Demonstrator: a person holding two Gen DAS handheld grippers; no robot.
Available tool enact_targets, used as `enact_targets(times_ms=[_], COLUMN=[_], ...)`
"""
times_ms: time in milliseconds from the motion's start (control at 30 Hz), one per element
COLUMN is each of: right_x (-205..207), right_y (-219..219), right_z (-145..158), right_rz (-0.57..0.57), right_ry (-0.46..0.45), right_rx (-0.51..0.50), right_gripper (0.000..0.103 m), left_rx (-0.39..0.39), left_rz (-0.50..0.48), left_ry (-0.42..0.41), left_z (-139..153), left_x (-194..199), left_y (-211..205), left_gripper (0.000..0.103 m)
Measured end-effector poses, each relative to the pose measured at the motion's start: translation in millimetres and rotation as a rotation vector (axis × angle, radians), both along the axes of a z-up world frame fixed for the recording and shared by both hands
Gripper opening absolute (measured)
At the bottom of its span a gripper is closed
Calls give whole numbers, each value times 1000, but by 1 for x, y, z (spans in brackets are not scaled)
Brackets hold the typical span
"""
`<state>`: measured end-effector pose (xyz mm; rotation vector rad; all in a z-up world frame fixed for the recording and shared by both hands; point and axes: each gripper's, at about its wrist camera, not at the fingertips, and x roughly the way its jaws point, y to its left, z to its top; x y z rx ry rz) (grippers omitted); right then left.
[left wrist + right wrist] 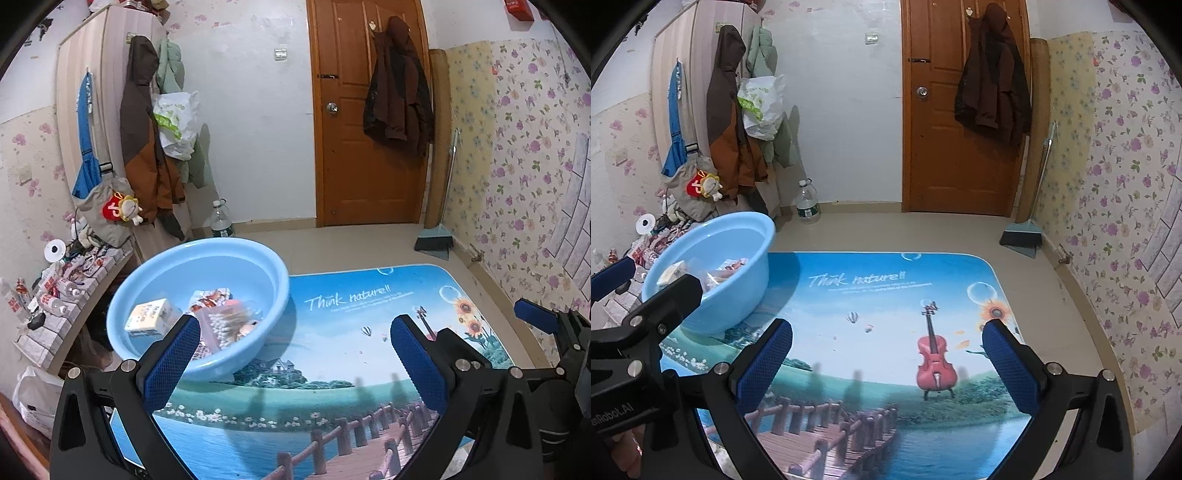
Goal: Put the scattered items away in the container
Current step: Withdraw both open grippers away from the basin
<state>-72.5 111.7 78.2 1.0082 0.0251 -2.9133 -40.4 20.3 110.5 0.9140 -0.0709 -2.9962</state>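
Note:
A light blue basin (258,266) stands at the left of the printed table top (332,369). It holds a small white box (147,317), a pack of cotton swabs (225,325) and a red-and-white packet (208,297). My left gripper (295,332) is open and empty, held above the table just right of the basin. My right gripper (886,334) is open and empty over the table's middle. The basin also shows in the right wrist view (738,236), far left, with the left gripper's black body in front of it.
A cluttered side shelf (55,295) with small bottles and packets stands left of the table. A water bottle (221,219), a broom and dustpan (436,240), a wooden door (369,110) and hanging coats (147,129) are behind.

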Motion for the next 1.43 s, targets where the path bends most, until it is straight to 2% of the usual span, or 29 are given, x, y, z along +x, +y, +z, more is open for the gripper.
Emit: enact_targets(times_ms=[200,367,467,1433], right_x=[-6,-14,-17,-18], right_y=[9,11,13,12], right_z=[-2,-4,-6,-15], right_rz=[-22,-31,-34,-24], right_ry=[-52,-106,-128,-135], right_rx=[32,64,68,56], right_gripper=[103,103,103,103], left_rx=[-3,27,36,26], left_rz=[-17,-6,-8,-28], left_ry=[-66,-162,-178,-162], left_z=[-2,-10,-12,-15], left_x=[-11,-23,-27,-26], left_y=[9,13,13,18], left_gripper=[103,103,103,103])
